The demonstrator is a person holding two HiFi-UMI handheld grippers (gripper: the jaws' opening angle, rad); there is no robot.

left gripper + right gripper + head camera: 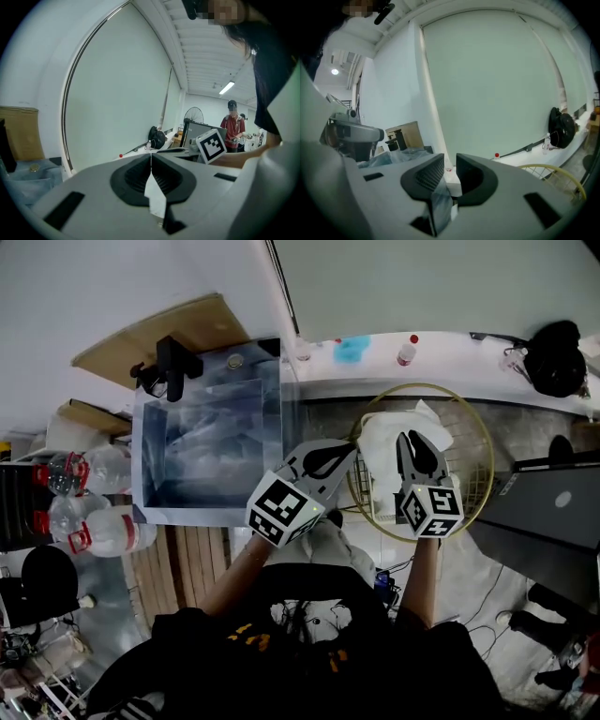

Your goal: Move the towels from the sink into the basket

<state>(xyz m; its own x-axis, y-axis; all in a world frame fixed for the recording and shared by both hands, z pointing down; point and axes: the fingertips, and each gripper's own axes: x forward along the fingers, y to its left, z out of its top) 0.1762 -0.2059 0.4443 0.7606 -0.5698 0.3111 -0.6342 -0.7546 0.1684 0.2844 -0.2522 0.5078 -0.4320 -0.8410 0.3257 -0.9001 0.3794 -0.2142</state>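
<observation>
The right gripper hung slightly parted and empty above the towel in the basket, the left gripper clenched on nothing beside it; better to open wide before reaching left to the sink.

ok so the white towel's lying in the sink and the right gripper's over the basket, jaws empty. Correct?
Not quite. The towel lies in the basket, not in the sink; the head view shows it. The rest holds: the right gripper is over the basket, with nothing between its jaws.
</observation>
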